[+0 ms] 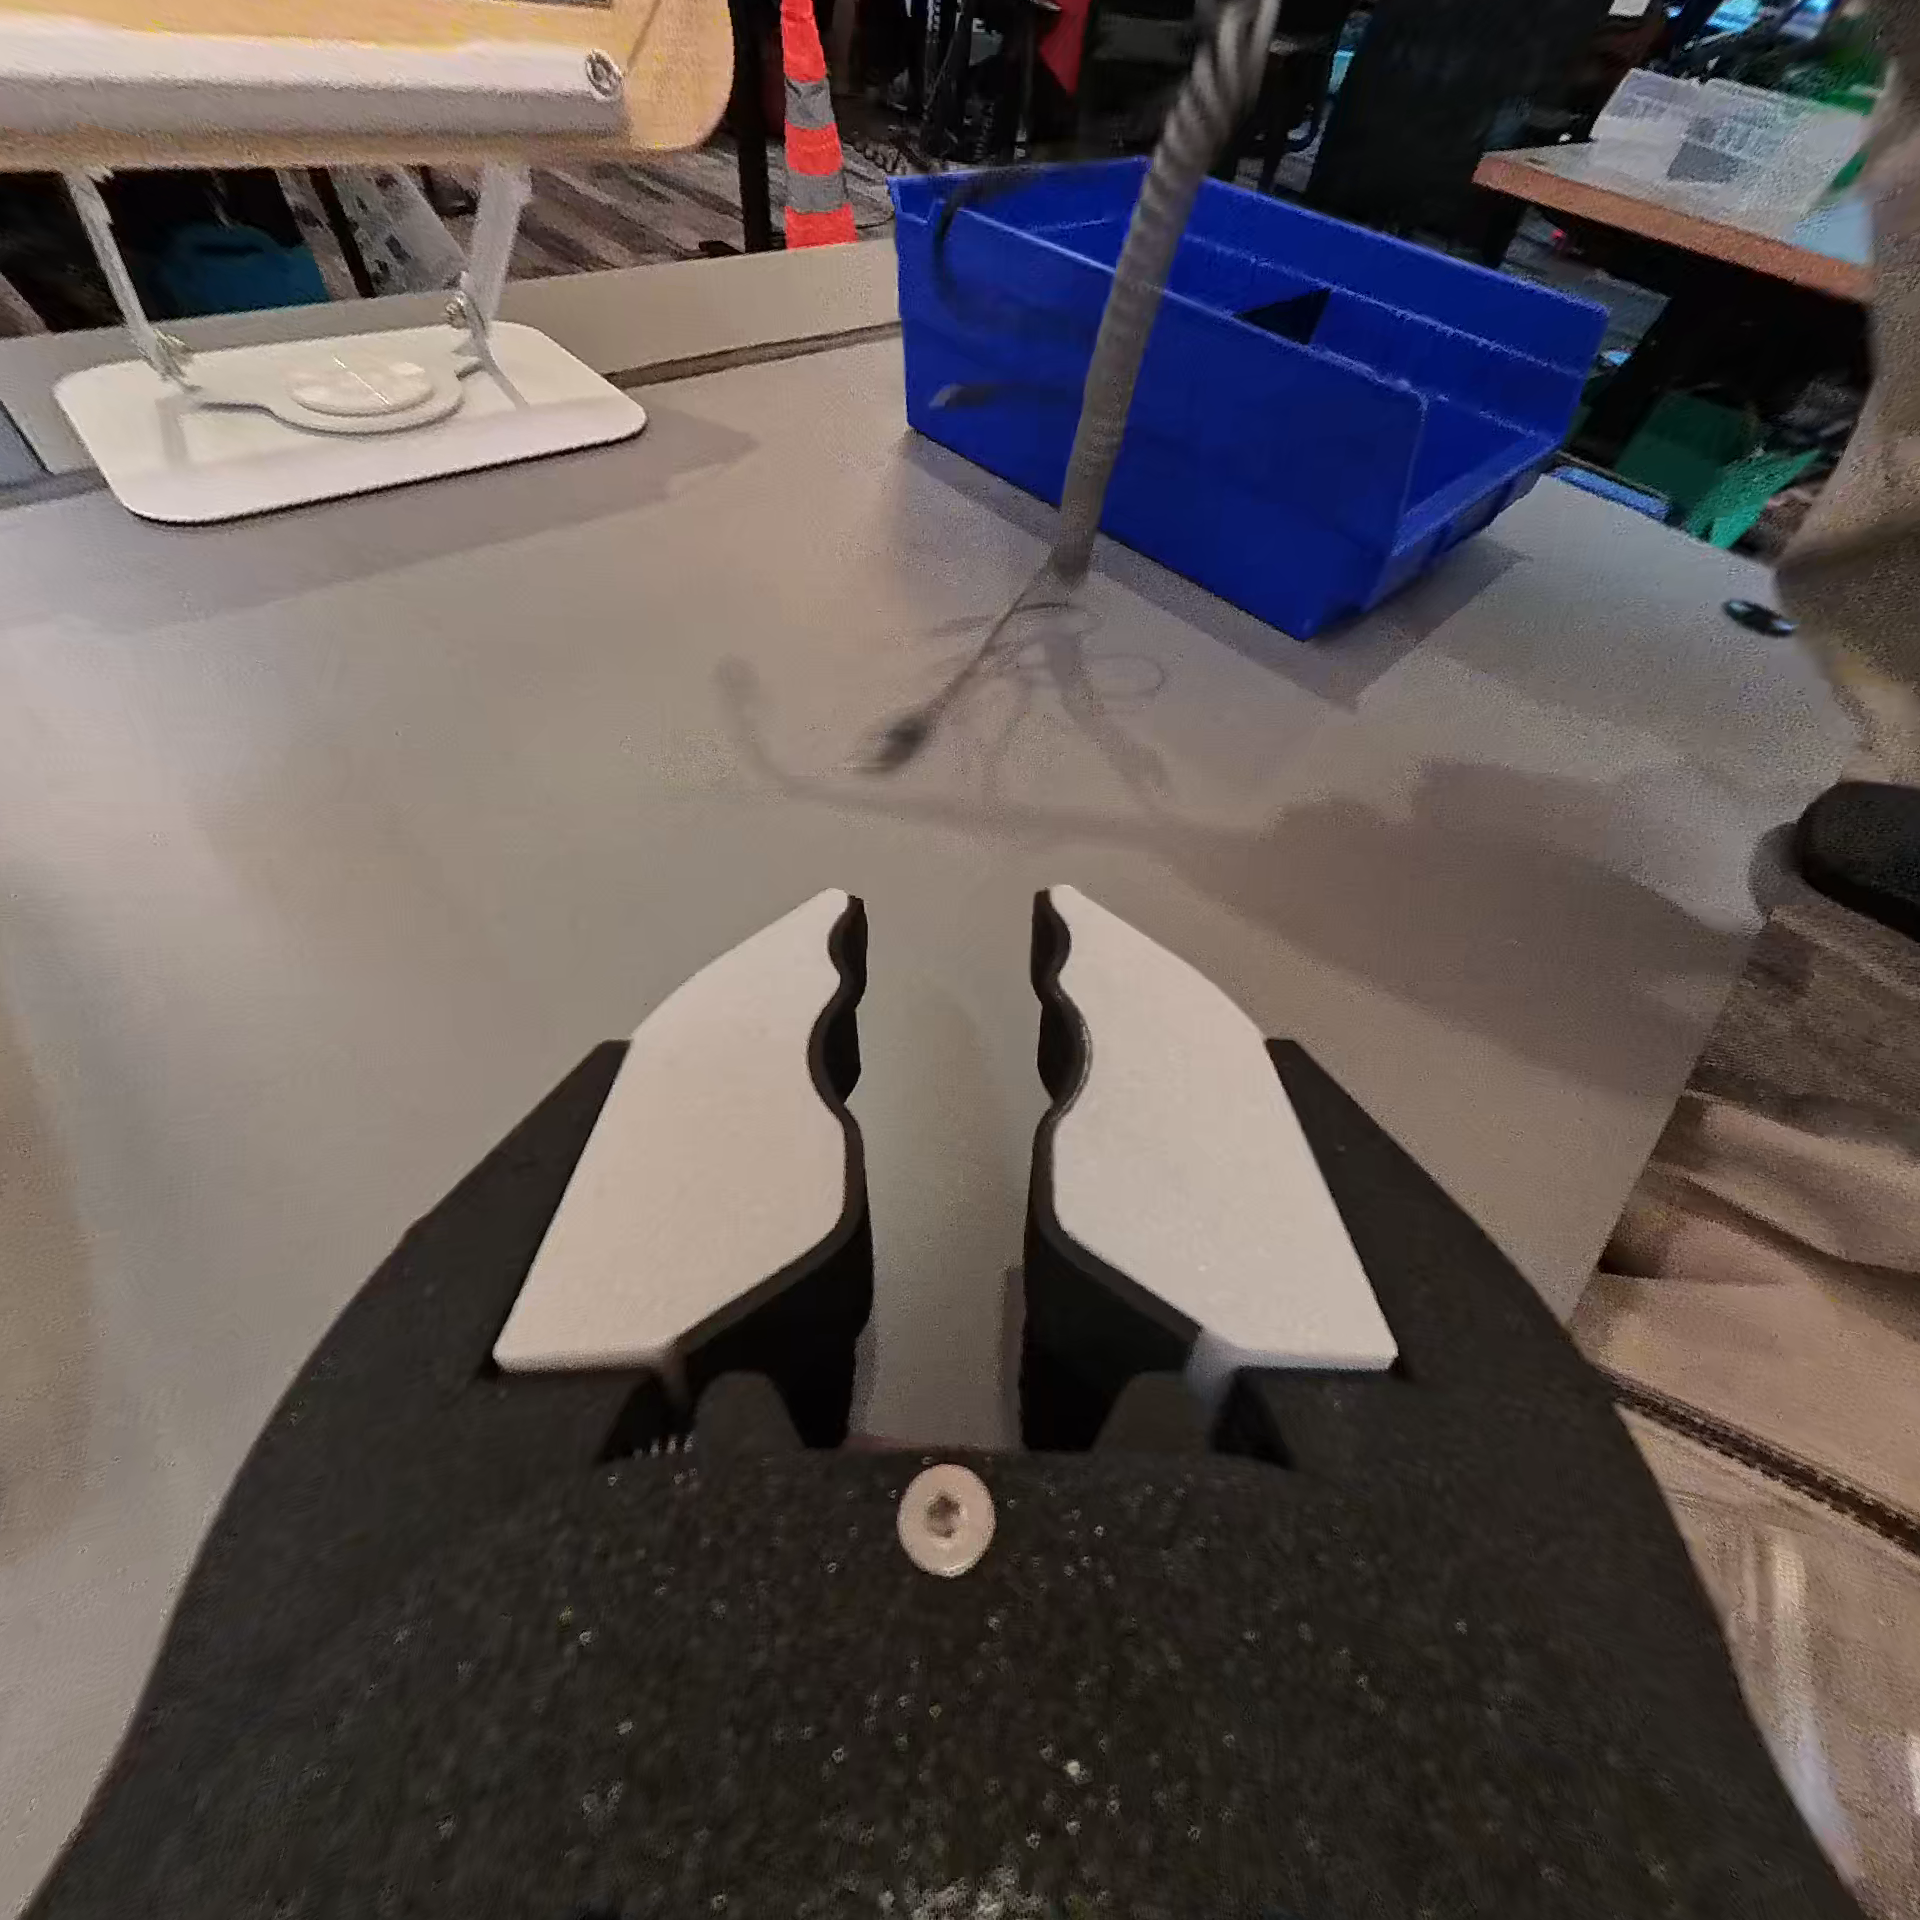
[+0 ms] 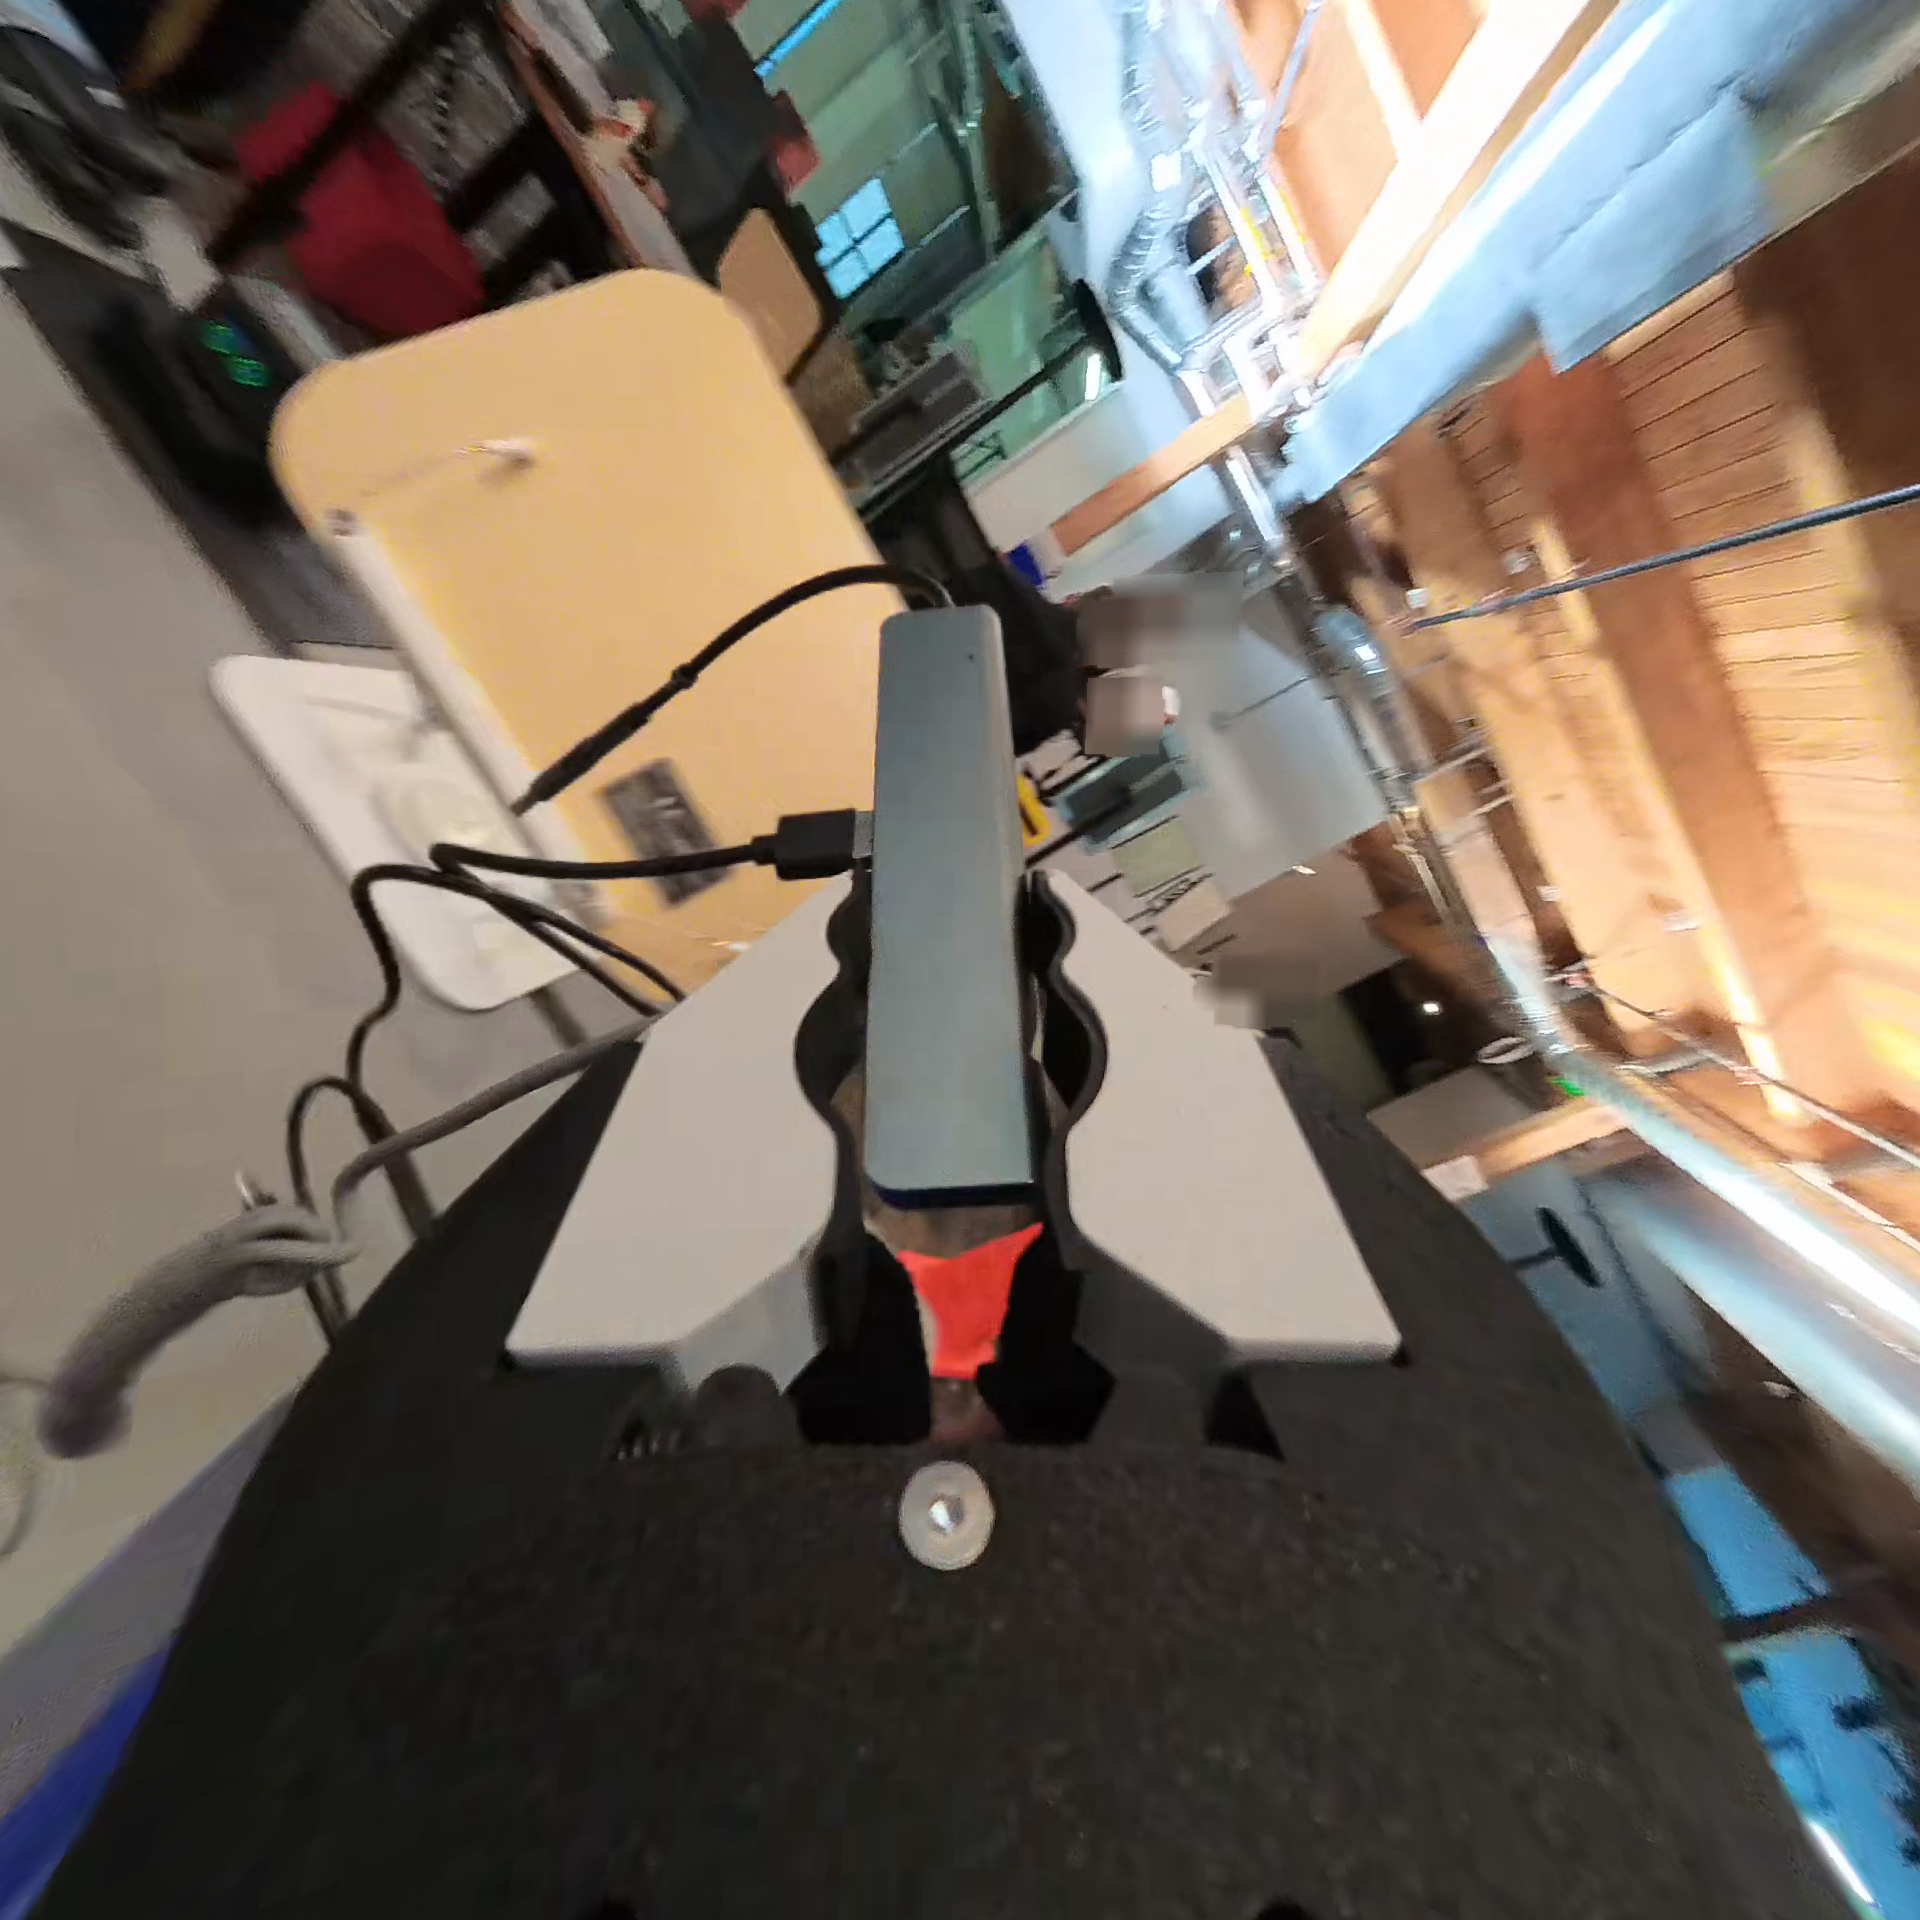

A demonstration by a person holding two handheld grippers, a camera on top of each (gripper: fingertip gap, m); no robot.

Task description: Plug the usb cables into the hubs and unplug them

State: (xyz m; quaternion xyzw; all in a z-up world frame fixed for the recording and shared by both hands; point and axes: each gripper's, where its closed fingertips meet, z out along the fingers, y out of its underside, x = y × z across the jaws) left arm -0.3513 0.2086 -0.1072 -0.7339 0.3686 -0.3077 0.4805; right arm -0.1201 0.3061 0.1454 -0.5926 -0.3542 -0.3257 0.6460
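Observation:
In the right wrist view my right gripper is shut on a slim grey USB hub, held up in the air and tilted. A black USB cable is plugged into the hub's left side with its plug. The hub's own black lead hangs from its far end. In the left wrist view my left gripper is open and empty, low over the grey table. A grey braided cable hangs down ahead of it, and its blurred thin ends swing just above the table.
A blue plastic bin with a black cable inside stands at the back right of the table. A white stand base with a beige panel above stands at the back left. A person's sleeve is at the right edge. An orange cone stands beyond the table.

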